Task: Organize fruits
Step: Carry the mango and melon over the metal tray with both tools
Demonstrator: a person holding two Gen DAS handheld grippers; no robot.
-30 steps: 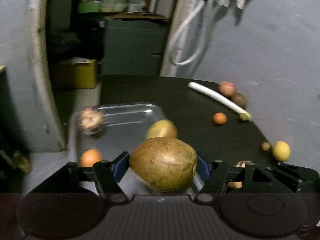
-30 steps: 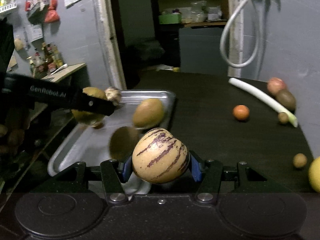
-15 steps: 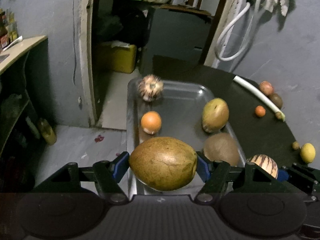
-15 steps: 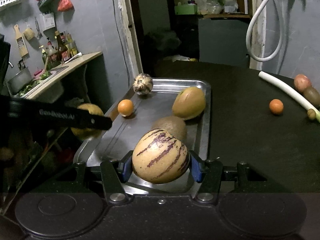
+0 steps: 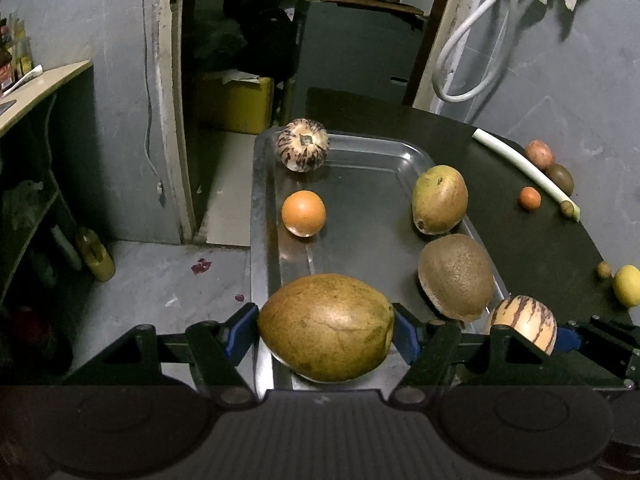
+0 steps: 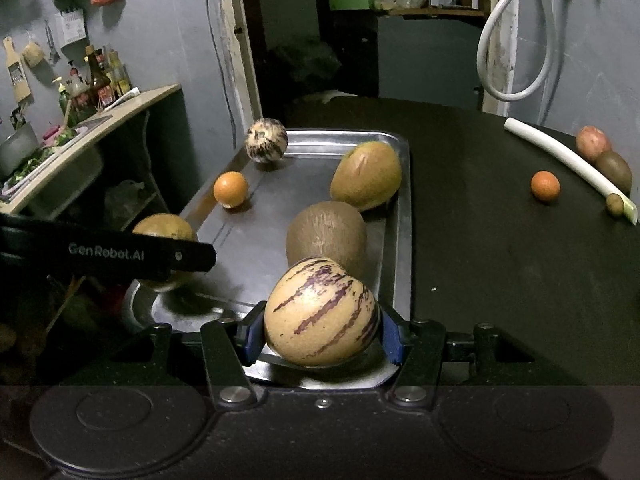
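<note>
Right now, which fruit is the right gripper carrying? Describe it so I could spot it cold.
Find the metal tray on the dark table. Over its near right corner the right gripper clamps a round cream fruit. Its purple streaks set it apart from the plain brown fruit just behind.

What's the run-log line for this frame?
left gripper: shut on brown mango | right gripper: shut on striped melon | both over metal tray near end

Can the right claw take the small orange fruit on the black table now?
Probably not: the right claw is shut on the striped melon. The path over the black table to the small orange fruit looks free otherwise.
</note>
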